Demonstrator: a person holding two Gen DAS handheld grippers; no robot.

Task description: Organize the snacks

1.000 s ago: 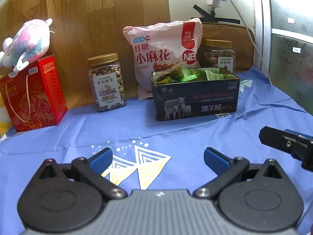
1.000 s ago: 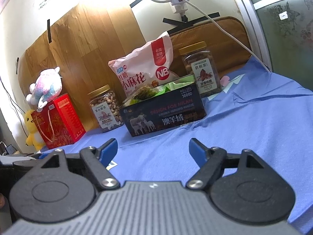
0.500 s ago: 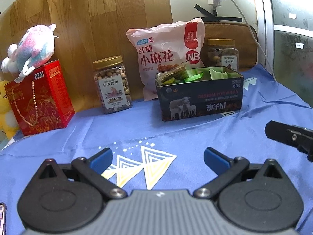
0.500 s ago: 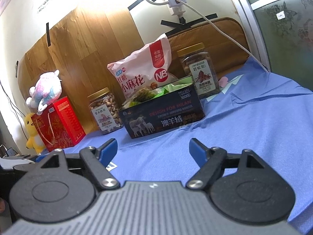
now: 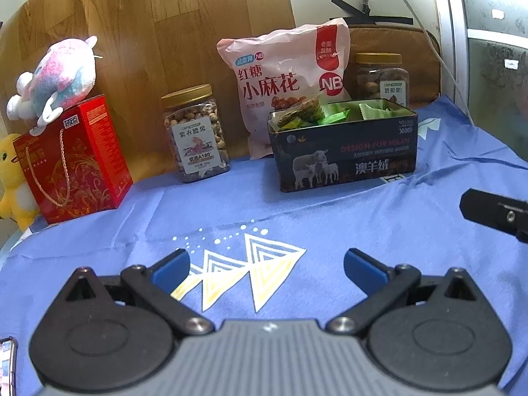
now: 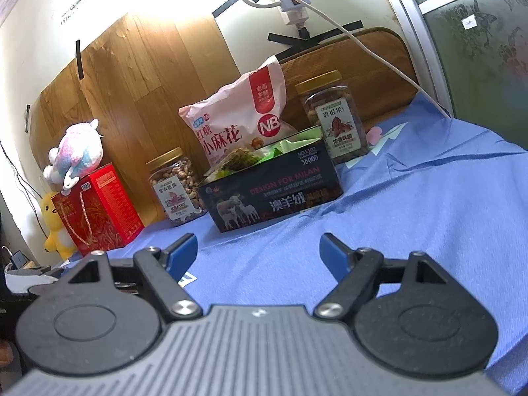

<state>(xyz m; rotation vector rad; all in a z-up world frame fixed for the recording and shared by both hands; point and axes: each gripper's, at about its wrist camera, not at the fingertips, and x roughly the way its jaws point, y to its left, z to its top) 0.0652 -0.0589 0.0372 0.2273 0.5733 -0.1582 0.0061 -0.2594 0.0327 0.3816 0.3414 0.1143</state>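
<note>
The left gripper (image 5: 266,262) holds its blue-tipped fingers (image 5: 171,265) wide apart with nothing between them, low over a blue cloth (image 5: 330,217) printed with white and yellow triangles. The right gripper (image 6: 259,252) is likewise spread wide and empty. Straight ahead of both, well apart from the fingers, stands a dark tin (image 5: 343,151) reading "DESIGN FOR MILAN" with sheep pictured, open and filled with green-wrapped snacks (image 5: 333,114). Just behind it leans a pink bag (image 5: 283,76) marked "NB". Left of the bag stands a gold-lidded nut jar (image 5: 196,135); right of it, a second jar (image 6: 333,118), its label too small to read surely. Far left sits a red gift box (image 5: 72,161) with a plush toy (image 5: 56,76) on top.
</note>
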